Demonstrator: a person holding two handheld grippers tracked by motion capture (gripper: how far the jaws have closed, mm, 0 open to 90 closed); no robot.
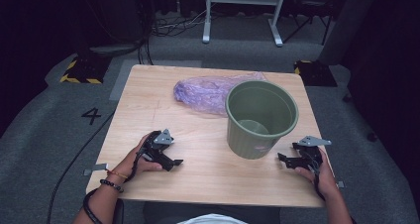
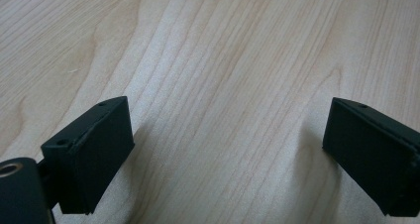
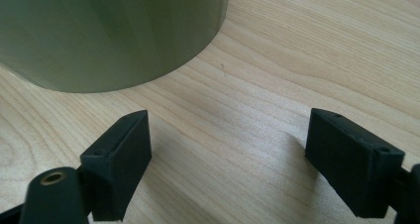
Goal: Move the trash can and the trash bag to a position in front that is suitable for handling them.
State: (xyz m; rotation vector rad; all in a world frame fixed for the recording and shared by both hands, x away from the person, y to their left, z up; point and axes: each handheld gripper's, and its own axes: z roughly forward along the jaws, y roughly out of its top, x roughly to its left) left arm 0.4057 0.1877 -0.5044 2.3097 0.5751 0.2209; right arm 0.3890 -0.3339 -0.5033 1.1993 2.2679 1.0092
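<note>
Green bin (image 1: 261, 119) upright, empty; bag (image 1: 208, 92) touching behind.

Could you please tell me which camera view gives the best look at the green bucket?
The high view shows the green bucket best: whole, upright on the table, open rim and inside visible, with the purple plastic bag behind it. The right gripper view catches just its lower wall close up; the left gripper view looks at bare wood.

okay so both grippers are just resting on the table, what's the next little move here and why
Probably ease the left gripper forward toward the purple plastic bag. Both grippers stand open on the table with nothing between their jaws. The bag lies crumpled behind the green bin, touching its far left side. The right gripper sits beside the bin's base, placed to steady it.
</note>
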